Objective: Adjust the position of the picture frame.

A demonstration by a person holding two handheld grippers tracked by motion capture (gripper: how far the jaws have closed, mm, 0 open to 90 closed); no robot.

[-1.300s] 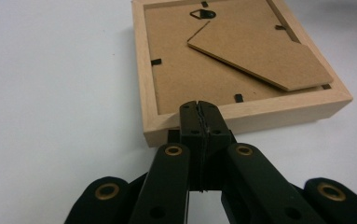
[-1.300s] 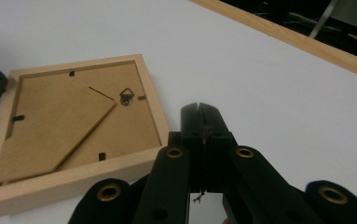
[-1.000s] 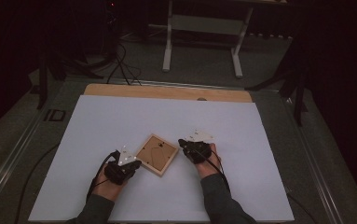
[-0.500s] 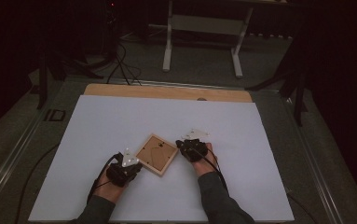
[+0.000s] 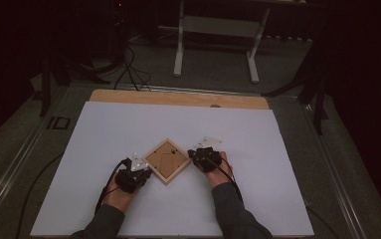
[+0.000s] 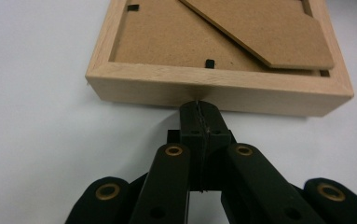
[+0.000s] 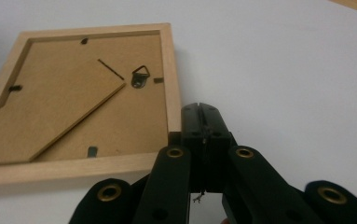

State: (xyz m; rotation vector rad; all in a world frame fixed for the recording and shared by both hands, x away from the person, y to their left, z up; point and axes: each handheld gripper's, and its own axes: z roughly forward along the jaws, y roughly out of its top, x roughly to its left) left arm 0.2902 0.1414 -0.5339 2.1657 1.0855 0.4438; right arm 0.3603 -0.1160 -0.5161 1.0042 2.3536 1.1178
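A small wooden picture frame (image 5: 166,160) lies back-side up on the white table top (image 5: 128,129), turned like a diamond. Its brown backing board, stand leg and metal hanger (image 7: 141,76) face up. My left gripper (image 5: 141,172) is shut with nothing in it, its tips against the frame's lower-left side (image 6: 213,91). My right gripper (image 5: 193,155) is also shut and empty, its tips beside the frame's right corner (image 7: 171,140). A hand holds each gripper from below.
A bare wooden strip (image 5: 178,98) runs along the table's far edge. Beyond it are dark floor, cables (image 5: 128,69) and a white stand's legs (image 5: 215,45). White table surface spreads wide on both sides of the frame.
Both hands shifted slightly; the left gripper has come in against the frame's side. The frame lies in about the same spot.
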